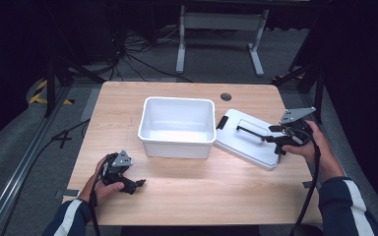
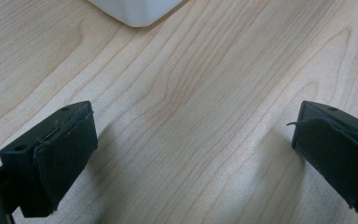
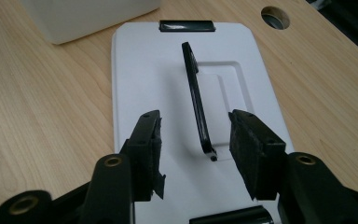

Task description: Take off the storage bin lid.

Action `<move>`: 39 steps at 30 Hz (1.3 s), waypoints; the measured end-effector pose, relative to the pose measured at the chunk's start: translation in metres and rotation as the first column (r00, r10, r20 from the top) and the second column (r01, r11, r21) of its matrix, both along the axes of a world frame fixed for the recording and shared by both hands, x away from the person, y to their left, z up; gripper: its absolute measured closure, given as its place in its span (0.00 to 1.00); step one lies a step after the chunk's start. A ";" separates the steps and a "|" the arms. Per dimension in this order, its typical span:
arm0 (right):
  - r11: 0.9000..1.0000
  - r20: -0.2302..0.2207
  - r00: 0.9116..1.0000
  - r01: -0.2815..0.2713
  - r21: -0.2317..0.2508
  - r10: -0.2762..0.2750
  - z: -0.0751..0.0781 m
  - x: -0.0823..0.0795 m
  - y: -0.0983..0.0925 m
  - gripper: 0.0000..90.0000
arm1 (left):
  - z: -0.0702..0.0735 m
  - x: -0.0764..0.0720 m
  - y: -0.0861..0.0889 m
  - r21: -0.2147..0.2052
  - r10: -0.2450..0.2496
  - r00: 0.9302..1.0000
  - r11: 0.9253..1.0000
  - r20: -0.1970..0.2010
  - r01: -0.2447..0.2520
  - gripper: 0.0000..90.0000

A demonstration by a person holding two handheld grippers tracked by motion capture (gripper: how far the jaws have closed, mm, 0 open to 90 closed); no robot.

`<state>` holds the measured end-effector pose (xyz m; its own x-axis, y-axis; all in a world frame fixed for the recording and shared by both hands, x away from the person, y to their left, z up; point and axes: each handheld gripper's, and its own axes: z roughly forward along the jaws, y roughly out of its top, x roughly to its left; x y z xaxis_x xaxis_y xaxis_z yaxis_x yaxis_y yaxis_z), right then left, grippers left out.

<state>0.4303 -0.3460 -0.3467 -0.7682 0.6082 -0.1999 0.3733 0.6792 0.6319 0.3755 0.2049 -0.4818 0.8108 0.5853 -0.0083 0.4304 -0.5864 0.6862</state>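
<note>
Between right hand-held gripper [image 3: 196, 154] pads, lid [image 3: 140, 70] handle [image 3: 196, 100], untouched

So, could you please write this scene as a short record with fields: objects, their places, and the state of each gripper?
box: white box, open and empty, mid-table
lid: white lid flat on the table, right of the box, black handle raised
right gripper: right gripper over the lid, jaws open either side of the handle, not pressing it
left gripper: left gripper open above bare wood, near the box's corner
</note>
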 end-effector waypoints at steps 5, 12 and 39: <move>1.000 0.004 1.000 0.009 -0.007 -0.009 -0.001 -0.008 -0.002 0.57 | 0.000 0.000 0.000 0.000 0.000 1.000 1.000 0.000 0.000 0.01; 1.000 0.014 1.000 0.012 -0.012 -0.012 -0.007 -0.023 -0.007 0.54 | 0.000 0.000 0.000 0.002 -0.001 1.000 1.000 0.006 0.001 0.01; 0.998 0.040 0.998 0.050 0.030 -0.051 -0.067 -0.075 -0.026 0.40 | 0.000 0.000 0.000 0.000 0.000 1.000 1.000 0.000 0.000 0.01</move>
<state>0.3555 -0.3721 -0.4136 -0.7280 0.6521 -0.2117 0.3806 0.6412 0.6663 0.3755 0.2049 -0.4818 0.8108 0.5853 -0.0083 0.4302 -0.5863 0.6864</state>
